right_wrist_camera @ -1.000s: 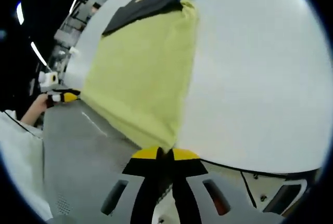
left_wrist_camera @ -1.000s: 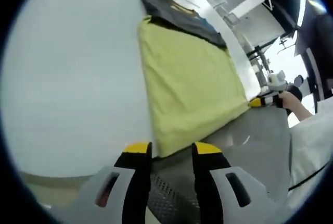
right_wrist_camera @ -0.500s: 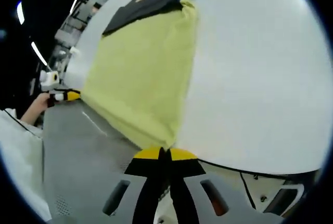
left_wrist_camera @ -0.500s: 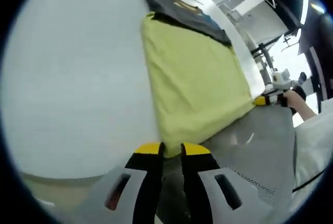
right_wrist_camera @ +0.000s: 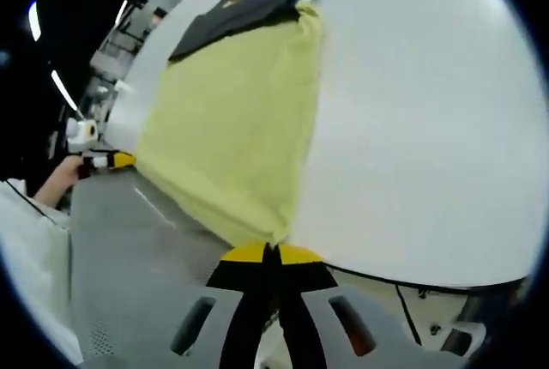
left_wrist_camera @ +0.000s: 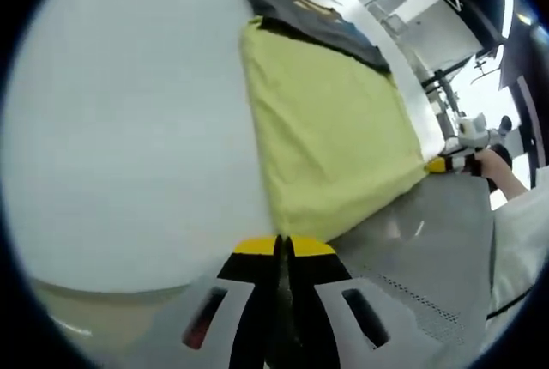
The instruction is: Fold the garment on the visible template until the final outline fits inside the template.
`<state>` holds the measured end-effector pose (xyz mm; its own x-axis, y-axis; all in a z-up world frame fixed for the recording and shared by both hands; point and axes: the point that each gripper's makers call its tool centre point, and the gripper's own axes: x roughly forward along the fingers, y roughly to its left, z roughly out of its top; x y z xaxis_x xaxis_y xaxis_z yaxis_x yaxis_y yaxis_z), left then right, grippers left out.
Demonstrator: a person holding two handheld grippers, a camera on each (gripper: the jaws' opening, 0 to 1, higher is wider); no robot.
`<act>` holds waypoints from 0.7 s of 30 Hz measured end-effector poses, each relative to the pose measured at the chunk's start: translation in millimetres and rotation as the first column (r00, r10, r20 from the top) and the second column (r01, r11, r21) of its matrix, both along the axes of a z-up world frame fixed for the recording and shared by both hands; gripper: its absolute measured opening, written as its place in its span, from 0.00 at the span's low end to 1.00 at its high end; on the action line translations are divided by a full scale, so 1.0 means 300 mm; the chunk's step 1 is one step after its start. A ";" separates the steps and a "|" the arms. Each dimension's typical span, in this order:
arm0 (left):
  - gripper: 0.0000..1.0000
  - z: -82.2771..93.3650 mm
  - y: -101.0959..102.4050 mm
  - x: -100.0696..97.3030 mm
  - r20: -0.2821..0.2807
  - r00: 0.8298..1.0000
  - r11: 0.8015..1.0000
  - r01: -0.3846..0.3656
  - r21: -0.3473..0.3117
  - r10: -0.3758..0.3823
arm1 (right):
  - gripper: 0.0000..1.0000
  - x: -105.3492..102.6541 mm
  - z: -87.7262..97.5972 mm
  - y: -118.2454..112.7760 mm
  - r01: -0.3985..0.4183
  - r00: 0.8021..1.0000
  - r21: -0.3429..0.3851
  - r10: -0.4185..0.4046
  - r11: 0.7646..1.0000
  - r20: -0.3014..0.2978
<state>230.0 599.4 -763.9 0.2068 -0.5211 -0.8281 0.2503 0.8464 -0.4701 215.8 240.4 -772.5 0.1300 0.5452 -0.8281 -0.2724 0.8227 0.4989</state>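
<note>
I have the left tool (left_wrist_camera: 282, 247) with its 2 yellow-tipped jaws pressed together on the near corner of the yellow-green rectangular cloth garment (left_wrist_camera: 330, 133), right where it meets the grey sheet (left_wrist_camera: 420, 257) that lies under its near edge. The garment lies flat on the white tabletop (left_wrist_camera: 129, 129), stretching away from me toward a dark folded garment with a yellow print (left_wrist_camera: 313, 19) at its far end. In the same view the other tool shows at the far right, at the garment's opposite near corner, a hand behind it.

The right tool (right_wrist_camera: 269, 254) is likewise pinched shut on its own near corner of the yellow-green cloth, between the grey sheet and the bare white tabletop.

I judge the step in hand to be the grasp before a fold: both near corners are taken, nothing is lifted yet. Which surface is the template I cannot tell for certain. The next move, as I read it, calls for raising both corners together and carrying them evenly toward the far edge, keeping the cloth taut so that the new edge lands straight.
</note>
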 end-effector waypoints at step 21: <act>0.00 0.117 -0.027 0.005 0.023 0.997 0.988 -0.072 -0.140 0.076 | 0.03 0.041 0.138 0.016 0.099 0.987 0.170 -0.118 0.980 0.107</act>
